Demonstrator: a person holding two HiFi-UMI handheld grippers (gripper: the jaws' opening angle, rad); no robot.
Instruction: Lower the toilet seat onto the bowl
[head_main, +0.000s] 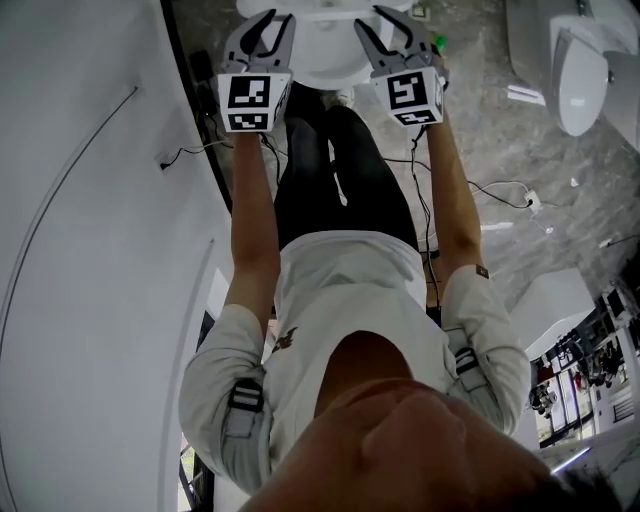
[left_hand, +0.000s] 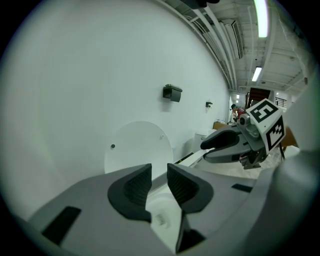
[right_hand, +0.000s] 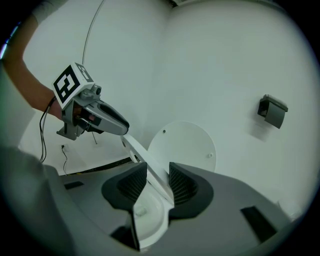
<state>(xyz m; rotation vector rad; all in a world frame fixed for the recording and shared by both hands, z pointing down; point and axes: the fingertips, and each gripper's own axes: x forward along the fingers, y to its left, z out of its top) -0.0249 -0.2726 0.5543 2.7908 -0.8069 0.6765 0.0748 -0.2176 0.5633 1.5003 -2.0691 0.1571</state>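
**Head view.** Shows left gripper and right gripper at top of frame. Puts them on either side of the white bowl, about level with each other. Catches too little of the bowl to tell what lies on top of it.

**Left gripper view.** Shows jaws a narrow way apart. Shows white toilet seat filling the throat below the pads and reaching both of them. Reads as a clamp on the toilet seat, by judgement only. Places raised lid as a pale disc left of centre, against the wall. Places right gripper right of centre, a little above the jaws.

**Right gripper view.** Shows jaws wide apart around the toilet seat. Shows it edge-on as a white strip slanting from between the pads toward upper left, ending at the left gripper. Puts the strip close against the frame-right pad, with a bare gap on the other side, so not clamped. Shows lid upright behind, right of centre.

**Relation for the next move.** Takes toilet seat as tilted, long axis rising toward upper left, not yet flat on the bowl. Assigns the hold to the left gripper, as a judgement. Calls for lowering from that side, with the right jaws only straddling as a guide.
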